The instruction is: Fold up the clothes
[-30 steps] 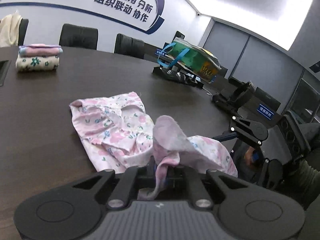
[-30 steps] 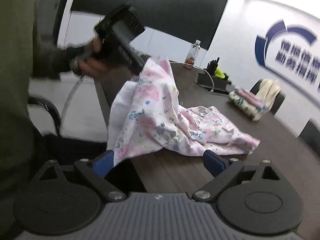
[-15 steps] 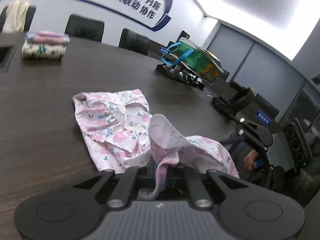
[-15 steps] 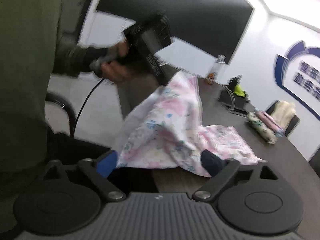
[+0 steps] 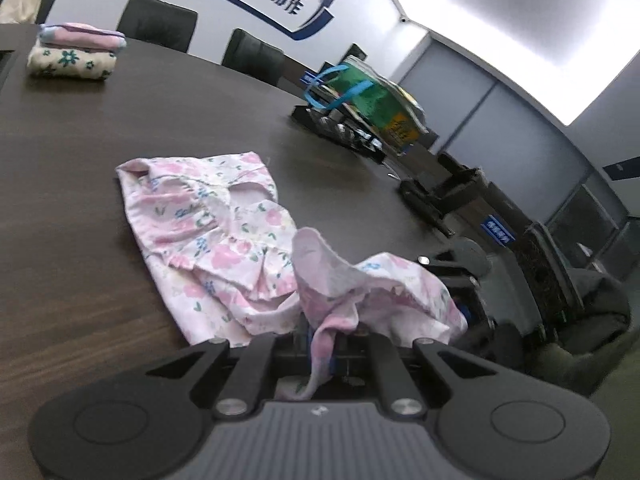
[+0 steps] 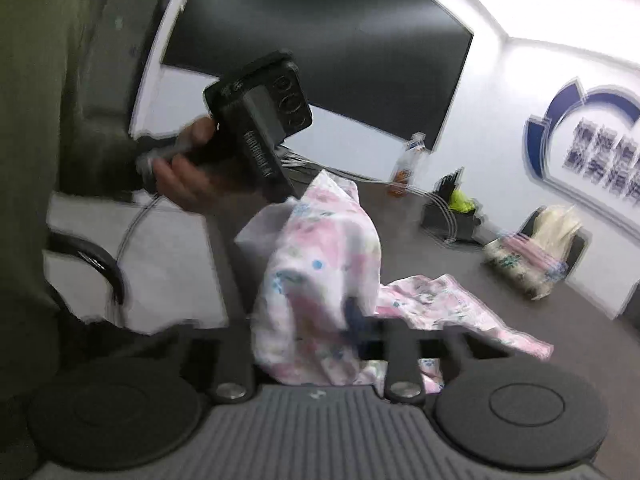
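Since a second ago, your right gripper (image 6: 340, 330) has gone from spread wide to pinched on the floral garment (image 5: 224, 248), beside your left gripper (image 5: 322, 340), which stays clamped on another fold. Beyond both grippers, the garment's far end lies on the worktop (image 5: 80, 152).

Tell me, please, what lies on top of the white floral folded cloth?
A folded pink cloth lies on the white floral folded cloth, covering its top; the table beneath is hidden.
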A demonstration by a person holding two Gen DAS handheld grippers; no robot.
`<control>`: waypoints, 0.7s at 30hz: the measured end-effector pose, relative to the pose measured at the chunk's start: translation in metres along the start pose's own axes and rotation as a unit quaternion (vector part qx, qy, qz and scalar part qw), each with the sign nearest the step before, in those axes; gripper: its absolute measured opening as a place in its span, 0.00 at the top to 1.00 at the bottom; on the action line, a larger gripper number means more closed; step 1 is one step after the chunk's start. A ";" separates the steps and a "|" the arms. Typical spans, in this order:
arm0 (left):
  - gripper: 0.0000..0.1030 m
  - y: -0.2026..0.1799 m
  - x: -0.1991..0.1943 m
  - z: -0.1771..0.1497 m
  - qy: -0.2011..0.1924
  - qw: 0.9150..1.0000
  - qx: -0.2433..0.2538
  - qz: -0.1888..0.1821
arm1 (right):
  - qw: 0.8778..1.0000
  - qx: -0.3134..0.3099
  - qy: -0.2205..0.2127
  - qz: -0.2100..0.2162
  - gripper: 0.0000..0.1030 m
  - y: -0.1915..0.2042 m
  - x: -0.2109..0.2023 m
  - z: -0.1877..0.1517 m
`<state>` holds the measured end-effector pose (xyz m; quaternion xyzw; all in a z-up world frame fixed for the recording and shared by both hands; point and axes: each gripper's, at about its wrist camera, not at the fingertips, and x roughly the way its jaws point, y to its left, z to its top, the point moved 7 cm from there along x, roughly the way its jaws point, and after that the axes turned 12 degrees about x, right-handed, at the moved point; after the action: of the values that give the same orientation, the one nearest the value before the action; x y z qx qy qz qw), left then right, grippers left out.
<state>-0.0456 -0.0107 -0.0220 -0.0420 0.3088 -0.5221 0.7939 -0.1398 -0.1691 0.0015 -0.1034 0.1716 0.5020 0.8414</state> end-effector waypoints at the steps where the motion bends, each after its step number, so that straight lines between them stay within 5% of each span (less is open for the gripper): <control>1: 0.94 0.002 -0.003 0.004 -0.012 1.000 -0.001 0.000 | 0.999 0.035 0.002 0.029 0.86 -0.008 -0.002 0.004; 3: 0.90 0.012 -0.005 0.014 -0.034 0.999 -0.013 0.010 | 0.989 0.135 -0.004 0.061 0.86 -0.038 -0.003 0.013; 6: 0.84 0.033 0.002 0.028 -0.052 0.996 -0.039 0.053 | 0.955 0.292 0.017 0.046 0.86 -0.095 0.009 0.016; 11: 0.75 0.055 0.015 0.031 -0.054 0.988 -0.075 0.127 | 0.914 0.402 0.053 -0.016 0.76 -0.150 0.038 -0.001; 13: 0.75 0.056 0.013 0.030 -0.058 0.986 -0.072 0.141 | 0.911 0.406 0.052 -0.039 0.57 -0.155 0.040 -0.003; 21: 0.70 0.057 0.009 0.029 -0.074 0.977 -0.063 0.189 | 0.914 0.377 -0.044 -0.145 0.39 -0.154 -0.012 0.015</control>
<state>0.0182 0.0002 -0.0244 -0.0716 0.2833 -0.3378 0.8947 -0.0069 -0.2466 0.0204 0.2199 0.2942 0.2763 0.8881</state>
